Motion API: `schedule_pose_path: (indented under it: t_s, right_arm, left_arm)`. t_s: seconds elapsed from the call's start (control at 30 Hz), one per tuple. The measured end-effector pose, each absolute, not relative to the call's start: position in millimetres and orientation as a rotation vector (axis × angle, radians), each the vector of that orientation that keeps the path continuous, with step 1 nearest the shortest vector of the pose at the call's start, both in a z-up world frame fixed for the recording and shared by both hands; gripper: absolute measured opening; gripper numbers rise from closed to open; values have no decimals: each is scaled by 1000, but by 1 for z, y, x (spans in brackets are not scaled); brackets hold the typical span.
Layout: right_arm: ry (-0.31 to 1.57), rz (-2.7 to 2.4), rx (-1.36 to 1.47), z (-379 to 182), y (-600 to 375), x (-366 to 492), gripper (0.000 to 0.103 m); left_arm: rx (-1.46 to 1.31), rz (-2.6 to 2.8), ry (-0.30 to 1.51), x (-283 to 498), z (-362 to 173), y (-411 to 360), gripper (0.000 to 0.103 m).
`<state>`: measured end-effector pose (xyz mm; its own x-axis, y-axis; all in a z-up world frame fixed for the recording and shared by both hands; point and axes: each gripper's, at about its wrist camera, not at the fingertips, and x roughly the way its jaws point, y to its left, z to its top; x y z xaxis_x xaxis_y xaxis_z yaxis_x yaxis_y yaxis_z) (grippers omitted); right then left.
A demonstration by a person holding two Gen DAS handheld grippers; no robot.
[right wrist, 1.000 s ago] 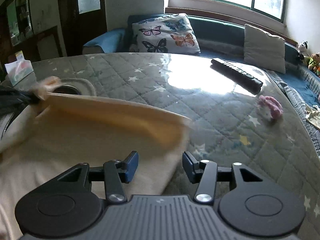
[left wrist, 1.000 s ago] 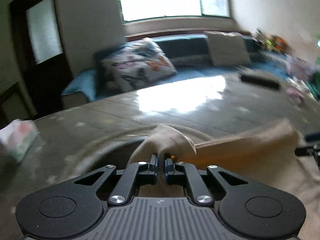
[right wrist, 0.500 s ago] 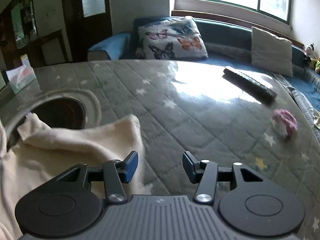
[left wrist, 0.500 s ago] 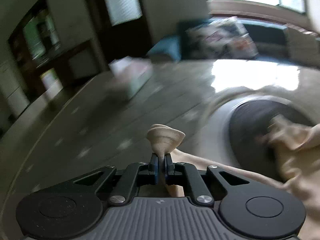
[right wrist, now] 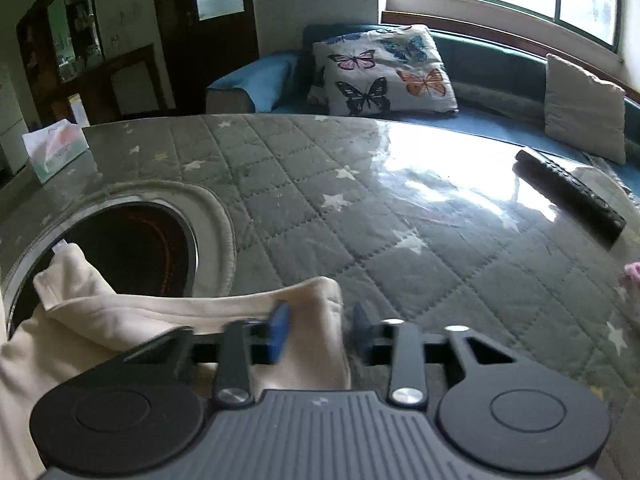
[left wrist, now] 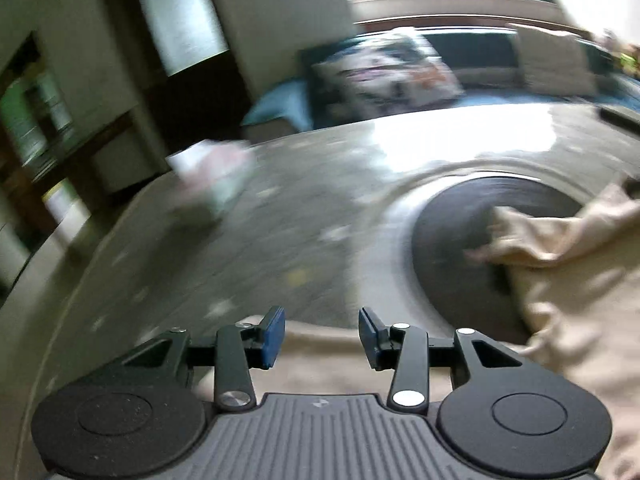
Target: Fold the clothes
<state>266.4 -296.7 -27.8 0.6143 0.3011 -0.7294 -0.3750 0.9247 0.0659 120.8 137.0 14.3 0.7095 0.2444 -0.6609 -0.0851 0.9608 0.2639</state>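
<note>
My left gripper (left wrist: 322, 336) is opening, its blue pads apart with nothing clamped between them; the cream garment (left wrist: 576, 280) lies flat just under and ahead of the fingers, released. That view is smeared, so fine edges there are hard to read. The cloth spreads to my right across the bench (left wrist: 248, 264), and one bunched corner drapes over the rim of the round dark opening (left wrist: 460, 240) set in the bench top.

My right gripper (right wrist: 320, 332) is closing, motion-blurred, with the garment's (right wrist: 168, 320) near folded corner standing between the pads. I cannot tell whether they press on the fabric; the right pad looks just clear of the cloth edge. The fold's upper edge runs leftward from that corner to a loose tip lying over the round opening's (right wrist: 132, 248) metal rim.

Open room: the quilted, star-patterned bench cover (right wrist: 360, 220) is bare ahead of and to the right of the right gripper, up to the black remote (right wrist: 568, 192) near the far right edge. A small pink item (right wrist: 632, 276) sits at the right border. A tissue box (right wrist: 56, 148) stands near the far left edge, well apart from the cloth. Beyond the bench's far edge is a blue sofa (right wrist: 256, 76) with a butterfly cushion (right wrist: 384, 68) and a plain cushion (right wrist: 584, 108).
</note>
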Motion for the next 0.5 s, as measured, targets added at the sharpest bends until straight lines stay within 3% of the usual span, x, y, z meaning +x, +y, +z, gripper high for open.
schedule_pose_path:
  t_s: [0.03,0.2,0.4,0.5]
  right_arm:
    - [811,386,-99,-25,-297,266,6]
    - [742,274,-62,-13,-312,269,5]
    - [748,167,-2,-20,-342,281,11]
    - [770,204,-1,-22,-347,279,20]
  left_arm:
    - [241,145,760,126,12,128,44]
    - [319,-28,756,161,-1,90,44]
    - [325,-133,755,202,-13,65,47]
    - [314,-172,738,218,-13,55,51]
